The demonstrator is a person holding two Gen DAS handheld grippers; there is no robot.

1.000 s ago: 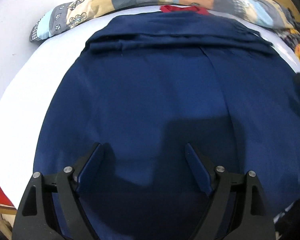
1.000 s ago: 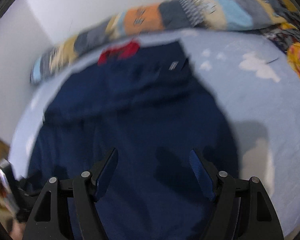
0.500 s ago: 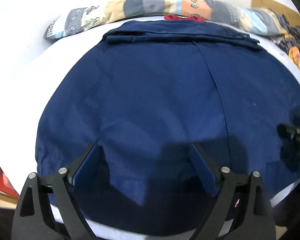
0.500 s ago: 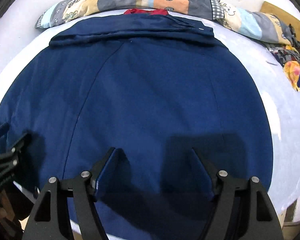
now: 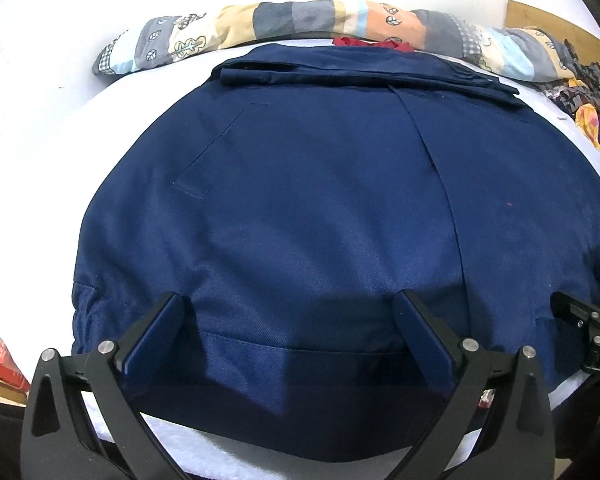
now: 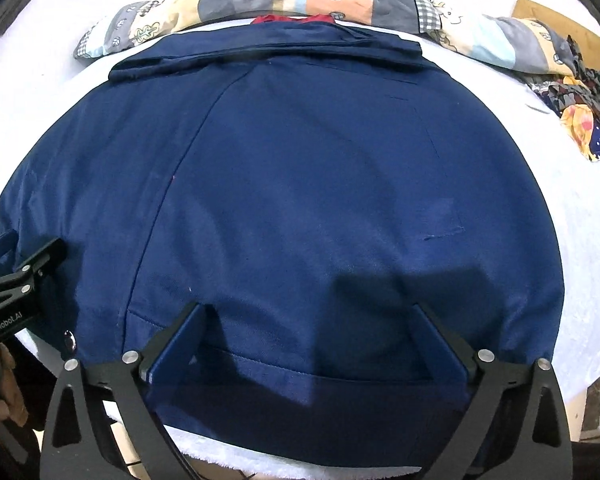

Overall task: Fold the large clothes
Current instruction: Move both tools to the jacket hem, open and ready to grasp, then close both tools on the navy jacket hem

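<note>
Large navy cotton jacket [image 5: 320,216] spread flat on white bed sheet [image 5: 40,128], hem nearest. Left tongs [image 5: 296,320] and right tongs [image 6: 312,332] just opened wide, nothing pinched (hem band lies between the fingers). Hem to be gripped evenly at both points before folding toward collar.

Both wrist views are sharp, free of motion blur; strong fisheye bulge bends everything toward black vignetted corners; the white bed cover [image 5: 52,128] blows out to near-featureless glare at left and top; bright light from above and behind throws soft dark shadows of the fingers onto the navy garment [image 6: 300,184] just ahead of them; its weave and stitching read clearly
</note>
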